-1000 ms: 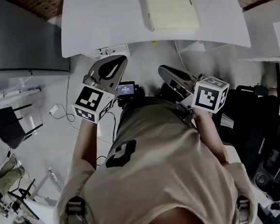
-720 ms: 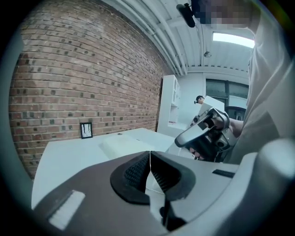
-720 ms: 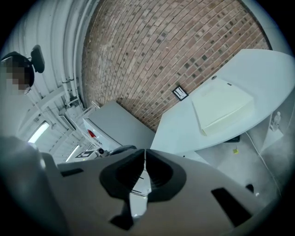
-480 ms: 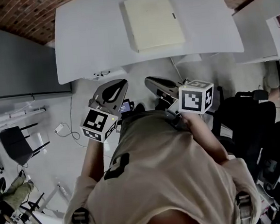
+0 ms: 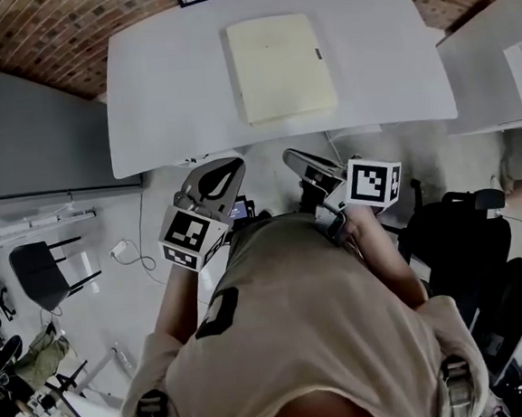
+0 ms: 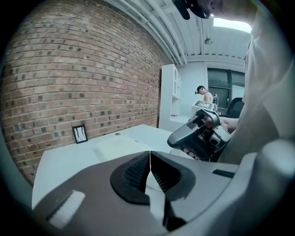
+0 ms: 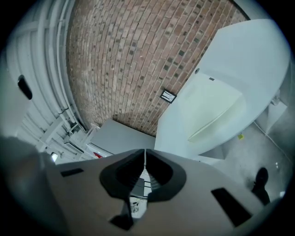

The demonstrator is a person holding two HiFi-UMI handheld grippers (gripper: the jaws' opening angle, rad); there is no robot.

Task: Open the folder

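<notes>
Even indoor light, sharp, strong fisheye distortion.

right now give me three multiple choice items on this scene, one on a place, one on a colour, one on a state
1. Where does the folder lie?
A. in a box
B. on the white table
C. on a shelf

2. What colour is the folder?
A. pale yellow
B. red
C. black

3. How do the jaws of the left gripper and the right gripper stand?
A. both wide apart
B. both together, nothing between them
C. the right closed on the folder

Answers:
1 B, the head view shows it lying flat on the tabletop.
2 A, its cover reads pale yellow against the white top.
3 B, each gripper view shows the pads meeting with nothing between them.
</notes>
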